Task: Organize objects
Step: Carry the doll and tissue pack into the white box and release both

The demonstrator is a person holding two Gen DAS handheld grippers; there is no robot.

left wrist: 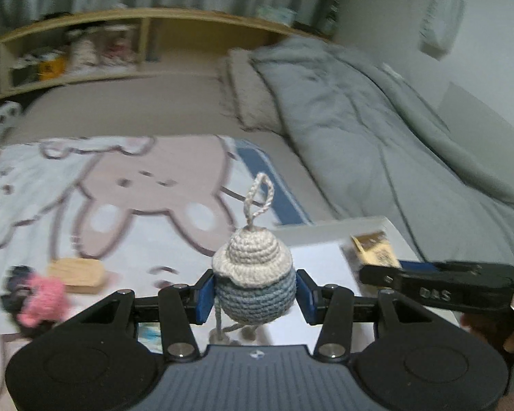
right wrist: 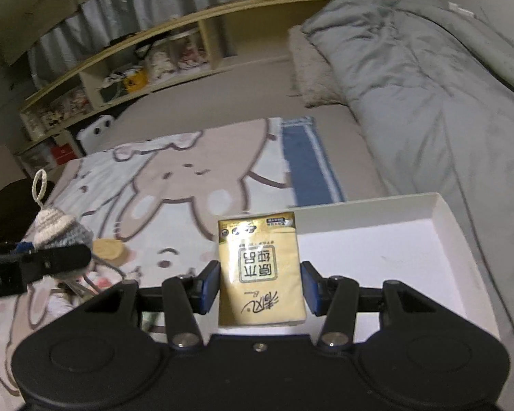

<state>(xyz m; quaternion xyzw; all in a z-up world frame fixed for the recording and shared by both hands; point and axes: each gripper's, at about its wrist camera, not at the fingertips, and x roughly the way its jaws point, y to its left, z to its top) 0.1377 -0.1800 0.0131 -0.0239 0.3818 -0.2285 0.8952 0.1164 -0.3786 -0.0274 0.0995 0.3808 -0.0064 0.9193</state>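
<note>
Bed | left gripper [left wrist: 253, 291] pinches crochet doll [left wrist: 253, 274], loop up | right gripper [right wrist: 261, 287] pinches tissue pack [right wrist: 261, 270] lengthwise

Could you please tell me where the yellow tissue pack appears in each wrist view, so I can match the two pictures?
Left wrist view: the yellow tissue pack shows at the right, blurred, past the right tongs, over the white box.
Right wrist view: it stands at centre, gripped between the right tongs.
Shared landmark: the blue stripe on the cartoon blanket.
</note>
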